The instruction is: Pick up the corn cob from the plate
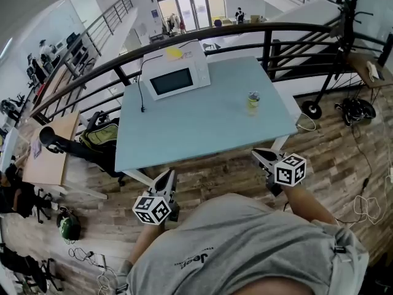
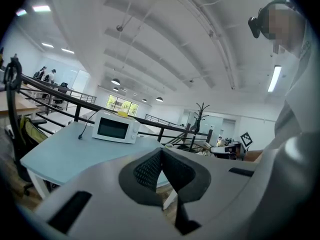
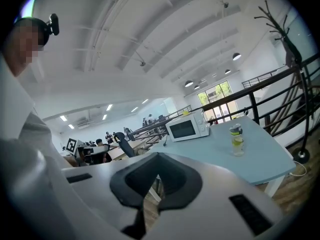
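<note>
The left tool (image 1: 167, 177) has its jaws pressed together with nothing between them. The right tool (image 1: 261, 155) is the same: jaws closed, pads meeting, empty. Both are held low in front of the person, short of the near edge of the desk (image 1: 202, 125), and they point toward 12 o'clock across it.

On the desk, a white microwave (image 1: 176, 78) stands at about 11 o'clock from the tools, toward the far side. A small bottle (image 1: 252, 102) stands at about 1 o'clock, well apart from it. On the microwave's top sits a small yellow thing (image 1: 174, 52). It is the only thing here that could be the corn cob, and that is a judgement, since it is too small to name. Beyond the desk a dark railing (image 1: 245, 31) runs across at 12 o'clock.

By the look of it the task has hardly begun. Neither tool is over the desk, neither is open, and nothing is held. What is left is to reach in, open one tool, close on the cob and lift it.

No plate can be made out under the yellow thing or elsewhere on the desk. The person's grey shirt (image 1: 245, 251) fills the head view at 6 o'clock and covers the arms. In each tool's own view, the tool's body blocks the near desk edge.
</note>
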Demonstrator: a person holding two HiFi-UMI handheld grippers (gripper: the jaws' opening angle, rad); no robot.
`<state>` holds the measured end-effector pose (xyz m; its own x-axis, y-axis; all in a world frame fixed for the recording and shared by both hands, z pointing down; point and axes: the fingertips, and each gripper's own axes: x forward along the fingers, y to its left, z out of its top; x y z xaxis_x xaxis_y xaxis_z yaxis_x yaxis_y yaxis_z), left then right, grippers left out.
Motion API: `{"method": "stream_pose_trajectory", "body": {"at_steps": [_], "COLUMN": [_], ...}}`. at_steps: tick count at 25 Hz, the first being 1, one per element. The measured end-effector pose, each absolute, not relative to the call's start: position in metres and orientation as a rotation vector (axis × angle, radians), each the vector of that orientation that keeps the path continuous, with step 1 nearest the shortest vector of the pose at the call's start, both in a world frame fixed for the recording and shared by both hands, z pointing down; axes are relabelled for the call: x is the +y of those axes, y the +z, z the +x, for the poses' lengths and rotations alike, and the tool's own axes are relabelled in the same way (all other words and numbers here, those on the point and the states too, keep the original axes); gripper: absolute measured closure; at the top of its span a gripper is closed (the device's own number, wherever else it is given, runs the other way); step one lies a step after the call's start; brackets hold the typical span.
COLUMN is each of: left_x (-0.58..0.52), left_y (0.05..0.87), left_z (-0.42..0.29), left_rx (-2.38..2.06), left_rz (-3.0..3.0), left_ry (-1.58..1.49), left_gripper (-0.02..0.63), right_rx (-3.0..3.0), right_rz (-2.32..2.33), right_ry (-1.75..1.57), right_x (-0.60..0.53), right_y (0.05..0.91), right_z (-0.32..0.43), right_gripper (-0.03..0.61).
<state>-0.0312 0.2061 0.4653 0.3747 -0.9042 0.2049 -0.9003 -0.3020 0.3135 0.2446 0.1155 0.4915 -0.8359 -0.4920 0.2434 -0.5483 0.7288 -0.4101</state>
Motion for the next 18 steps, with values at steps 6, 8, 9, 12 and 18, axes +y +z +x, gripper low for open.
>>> {"method": "stream_pose_trajectory", "body": {"at_steps": [6,8,9,12,18], "left_x": [0.152,0.140,0.134,0.119,0.104], "left_y": [0.457,0.458,0.458,0.460,0.470], "left_z": [-0.083,-0.103,-0.113,-0.144,-0.200], "left_rx": [-1.471,-1.444,-1.433,-1.408,-1.406], "left_rz": [2.336,2.349,2.356,2.366,2.345], "left_ry": [-0.025,-0.021,-0.019,-0.021,-0.031], "left_gripper": [0.601,0.601,0.601,0.601,0.601], "right_rx": [-2.782,-2.775,-2.772,-2.760,-2.747], "right_rz": [0.968,0.988,1.000,1.047,1.030], "right_ry": [0.723,0.717,0.713,0.720,0.702], "right_x": [0.081,0.074,0.070,0.057,0.036], "right_y": [0.477,0.473,0.472,0.470,0.468], "right_z": [0.198,0.178,0.168,0.143,0.085], "right_gripper": [0.565,0.565,0.565,0.565,0.565]}}
